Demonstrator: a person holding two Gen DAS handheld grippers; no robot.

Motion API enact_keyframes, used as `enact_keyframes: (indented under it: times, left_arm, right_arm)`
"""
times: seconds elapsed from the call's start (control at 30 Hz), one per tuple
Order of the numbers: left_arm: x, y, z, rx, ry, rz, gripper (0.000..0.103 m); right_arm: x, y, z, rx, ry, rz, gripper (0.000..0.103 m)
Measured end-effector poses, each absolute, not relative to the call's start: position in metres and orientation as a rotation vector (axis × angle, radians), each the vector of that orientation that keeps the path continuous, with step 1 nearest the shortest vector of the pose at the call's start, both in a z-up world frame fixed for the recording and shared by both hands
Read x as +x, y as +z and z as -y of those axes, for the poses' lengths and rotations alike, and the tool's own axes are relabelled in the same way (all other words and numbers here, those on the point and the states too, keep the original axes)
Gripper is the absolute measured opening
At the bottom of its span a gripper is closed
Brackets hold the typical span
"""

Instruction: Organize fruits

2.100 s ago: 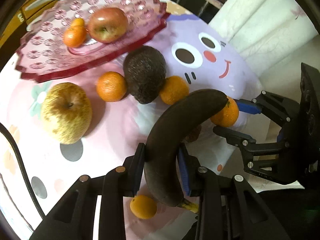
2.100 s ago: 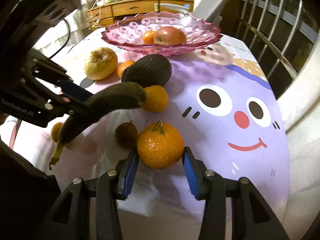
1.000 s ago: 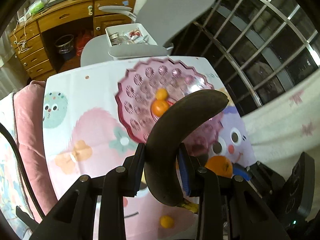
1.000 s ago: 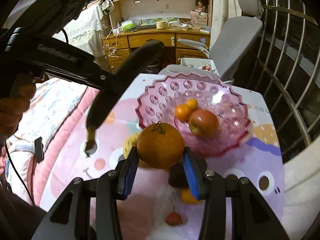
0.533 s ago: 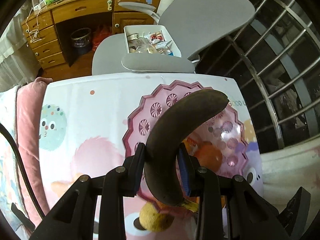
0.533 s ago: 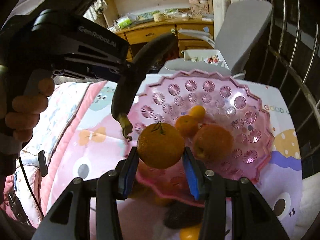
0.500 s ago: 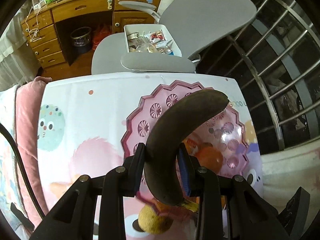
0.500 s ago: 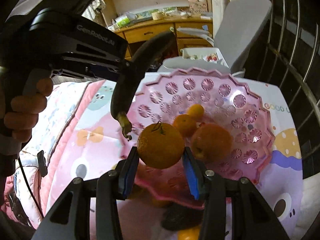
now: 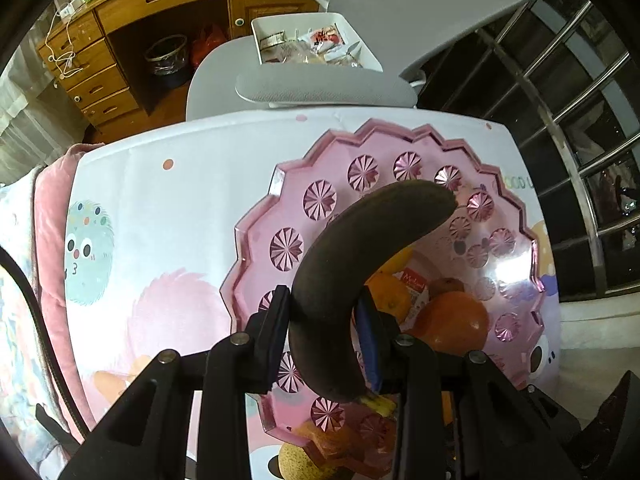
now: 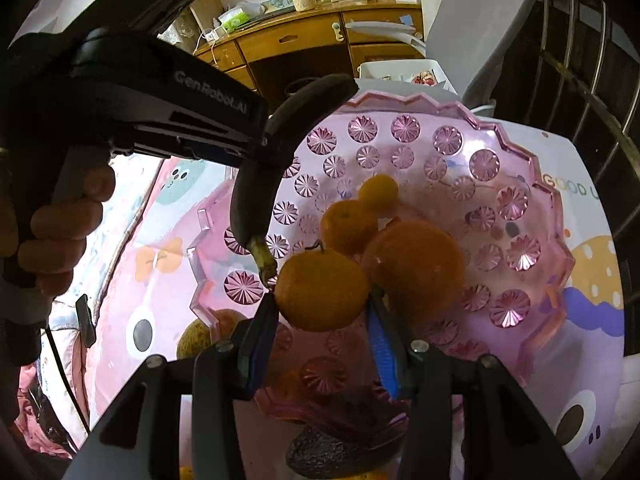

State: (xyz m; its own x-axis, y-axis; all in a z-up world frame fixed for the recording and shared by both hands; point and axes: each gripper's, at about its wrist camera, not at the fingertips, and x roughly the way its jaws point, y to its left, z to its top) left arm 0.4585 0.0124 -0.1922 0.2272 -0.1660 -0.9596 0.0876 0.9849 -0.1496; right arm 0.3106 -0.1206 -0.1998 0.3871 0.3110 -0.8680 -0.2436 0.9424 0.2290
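My left gripper (image 9: 322,322) is shut on a dark, overripe banana (image 9: 356,264), which hangs over the left half of the pink glass fruit bowl (image 9: 288,200). In the right wrist view the same banana (image 10: 276,152) points stem-down above the bowl (image 10: 516,200). My right gripper (image 10: 322,316) is shut on a stemmed orange (image 10: 320,290) above the bowl's near side. Inside the bowl lie a reddish apple (image 10: 416,264), a mandarin (image 10: 346,224) and a smaller one (image 10: 378,192).
A yellow-brown apple (image 10: 196,336) and a dark avocado (image 10: 324,454) lie on the cartoon-print cloth (image 9: 168,208) beside the bowl's near edge. A grey chair (image 9: 320,88) and a wooden desk (image 9: 120,40) stand beyond the table. A hand (image 10: 60,232) grips the left tool.
Both grippers have come down and forward over the bowl, which now looms larger in both views. The banana and the orange stay clamped as before.
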Motion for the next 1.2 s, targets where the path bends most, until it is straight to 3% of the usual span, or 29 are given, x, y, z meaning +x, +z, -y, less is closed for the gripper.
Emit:
enact_keyframes:
  times: [0.13, 0.23, 0.47, 0.73, 1.13, 1.2]
  left_arm:
    - [0.455, -0.189, -0.011, -0.080, -0.194, -1.314, 0.036]
    - [0.452, -0.180, -0.012, -0.075, -0.190, -1.296, 0.050]
    - [0.428, -0.158, -0.019, -0.090, -0.189, -1.265, 0.058]
    - [0.375, -0.131, -0.042, -0.133, -0.226, -1.220, 0.064]
    - [0.263, -0.111, -0.087, -0.123, -0.299, -1.212, 0.065]
    - [0.249, -0.112, -0.093, -0.124, -0.311, -1.221, 0.065]
  right_arm:
    - [0.310, -0.197, 0.125, 0.088, 0.361, -1.106, 0.045]
    - [0.306, -0.195, 0.124, 0.076, 0.356, -1.109, 0.046]
    - [0.291, -0.179, 0.127, 0.067, 0.328, -1.103, 0.048]
    - [0.258, -0.153, 0.128, 0.104, 0.264, -1.101, 0.051]
    - [0.181, -0.117, 0.121, 0.224, 0.107, -1.099, 0.052]
    - [0.167, -0.114, 0.121, 0.246, 0.083, -1.109, 0.061]
